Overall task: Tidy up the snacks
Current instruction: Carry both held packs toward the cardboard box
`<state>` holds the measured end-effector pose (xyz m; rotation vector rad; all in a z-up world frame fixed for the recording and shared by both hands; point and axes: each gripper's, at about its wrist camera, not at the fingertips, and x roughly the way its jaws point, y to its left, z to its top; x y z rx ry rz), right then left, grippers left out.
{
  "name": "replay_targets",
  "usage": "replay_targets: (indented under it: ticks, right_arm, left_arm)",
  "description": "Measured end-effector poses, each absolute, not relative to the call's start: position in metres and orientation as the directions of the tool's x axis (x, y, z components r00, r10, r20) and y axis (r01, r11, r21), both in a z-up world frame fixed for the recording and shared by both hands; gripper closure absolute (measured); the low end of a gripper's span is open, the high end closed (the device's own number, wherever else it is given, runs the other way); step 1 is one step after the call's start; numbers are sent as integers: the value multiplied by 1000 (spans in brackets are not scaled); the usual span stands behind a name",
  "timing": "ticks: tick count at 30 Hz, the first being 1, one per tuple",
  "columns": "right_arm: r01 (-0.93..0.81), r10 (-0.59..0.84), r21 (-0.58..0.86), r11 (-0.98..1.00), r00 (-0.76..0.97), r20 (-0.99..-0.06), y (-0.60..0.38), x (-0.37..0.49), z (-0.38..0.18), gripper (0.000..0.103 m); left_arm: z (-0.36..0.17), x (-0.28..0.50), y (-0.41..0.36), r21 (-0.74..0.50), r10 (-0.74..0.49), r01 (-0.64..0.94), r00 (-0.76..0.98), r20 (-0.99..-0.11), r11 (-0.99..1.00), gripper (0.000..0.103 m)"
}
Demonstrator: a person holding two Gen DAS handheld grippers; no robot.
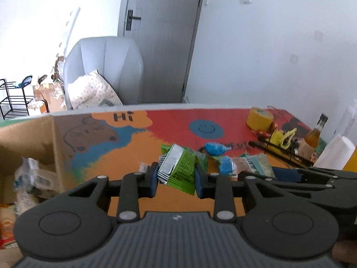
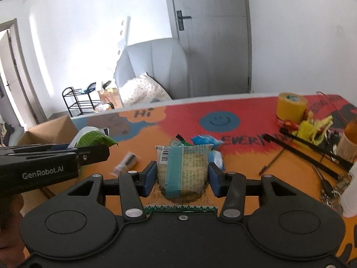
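My left gripper (image 1: 177,175) is shut on a green snack packet (image 1: 179,169) with a barcode end and holds it above the colourful table (image 1: 133,151). It shows from the side in the right wrist view (image 2: 96,150), with the green packet (image 2: 94,139) sticking up. My right gripper (image 2: 181,175) is shut on a clear-wrapped biscuit packet with a teal stripe (image 2: 181,172). That packet also shows in the left wrist view (image 1: 256,164). Blue packets (image 1: 215,148) and another green packet (image 1: 202,158) lie on the table. A small packet (image 2: 125,163) lies left of my right gripper.
An open cardboard box (image 1: 29,156) with packets inside stands at the left, also seen in the right wrist view (image 2: 51,131). A yellow tape roll (image 2: 291,107), black rack (image 1: 283,150), bottle (image 1: 314,132) and white roll (image 1: 337,154) crowd the right. A grey chair (image 1: 104,69) stands behind.
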<state>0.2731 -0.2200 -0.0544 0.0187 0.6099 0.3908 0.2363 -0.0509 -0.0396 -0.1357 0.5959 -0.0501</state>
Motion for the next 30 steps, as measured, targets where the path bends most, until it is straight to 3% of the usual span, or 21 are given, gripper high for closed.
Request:
replay_targets:
  ticks: [17, 30]
  right_arm:
    - [-470, 468, 124, 874, 744, -477, -175, 267, -18, 56]
    - [-543, 531, 120, 831, 711, -461, -139, 267, -10, 56]
  left_arm:
    - [4, 208, -8, -141, -13, -64, 873, -488, 988, 72]
    - [13, 193, 35, -148, 63, -153, 873, -483, 977, 72]
